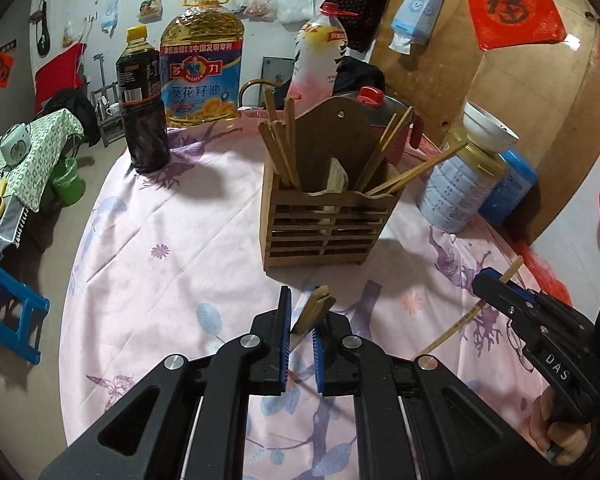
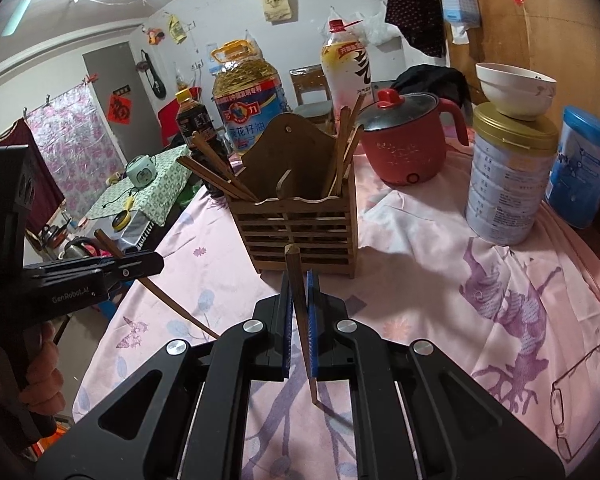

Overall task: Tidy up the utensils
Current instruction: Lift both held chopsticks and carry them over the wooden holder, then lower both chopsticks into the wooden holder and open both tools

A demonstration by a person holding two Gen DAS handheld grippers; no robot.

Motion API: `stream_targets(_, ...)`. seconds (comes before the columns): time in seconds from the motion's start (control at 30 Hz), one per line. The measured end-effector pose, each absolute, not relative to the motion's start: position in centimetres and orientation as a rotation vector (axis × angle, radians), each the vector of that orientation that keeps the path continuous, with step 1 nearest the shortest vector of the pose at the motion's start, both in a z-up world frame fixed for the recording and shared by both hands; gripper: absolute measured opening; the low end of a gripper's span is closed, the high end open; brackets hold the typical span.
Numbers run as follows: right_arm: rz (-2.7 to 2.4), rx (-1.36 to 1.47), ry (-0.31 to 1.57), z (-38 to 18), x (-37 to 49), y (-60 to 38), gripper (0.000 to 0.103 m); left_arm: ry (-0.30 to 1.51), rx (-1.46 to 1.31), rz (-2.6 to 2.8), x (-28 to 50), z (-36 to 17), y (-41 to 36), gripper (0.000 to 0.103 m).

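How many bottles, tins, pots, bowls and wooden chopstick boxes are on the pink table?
Bottles: 3 (soy sauce bottle, oil jug, drink bottle)
Tins: 2 (white tin, blue tin)
Pots: 1 (red pot)
Bowls: 1 (white bowl)
Chopstick boxes: 1 (wooden holder)
Total: 8

White wall [image 2: 228, 4] hung with bags, grey door [image 2: 116, 92], perhaps a ceiling fan [image 2: 20, 4].

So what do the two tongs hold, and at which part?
Each holds one chopstick: left tongs near its thick end, right tongs near its thick end.
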State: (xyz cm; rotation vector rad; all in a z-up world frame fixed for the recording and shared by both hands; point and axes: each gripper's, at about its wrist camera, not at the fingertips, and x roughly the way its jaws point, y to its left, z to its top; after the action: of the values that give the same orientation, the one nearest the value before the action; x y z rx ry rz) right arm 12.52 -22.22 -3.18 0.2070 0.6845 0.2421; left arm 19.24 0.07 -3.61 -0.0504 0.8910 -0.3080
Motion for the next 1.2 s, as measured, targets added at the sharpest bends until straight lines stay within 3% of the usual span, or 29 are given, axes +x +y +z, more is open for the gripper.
stream_targets(0.7, 0.235, 0.179, 0.401, 9.6, 15.1, -23.8, 0.006, 0.656, 0.005, -0.338, 22.8, 9.8, -1.7, 0.006)
stream_targets(0.93, 0.238, 0.171, 0.338, 12.2, 18.0, -23.7, 0.006, 0.613, 0.041, -0.333, 25.6, 11.1, -3.7, 0.005)
stream_targets(1.2, 0.247, 0.163, 0.352, 11.4, 22.0, -23.0, 0.006, 0.636, 0.048, -0.318, 30.0, 9.7, -4.3, 0.006)
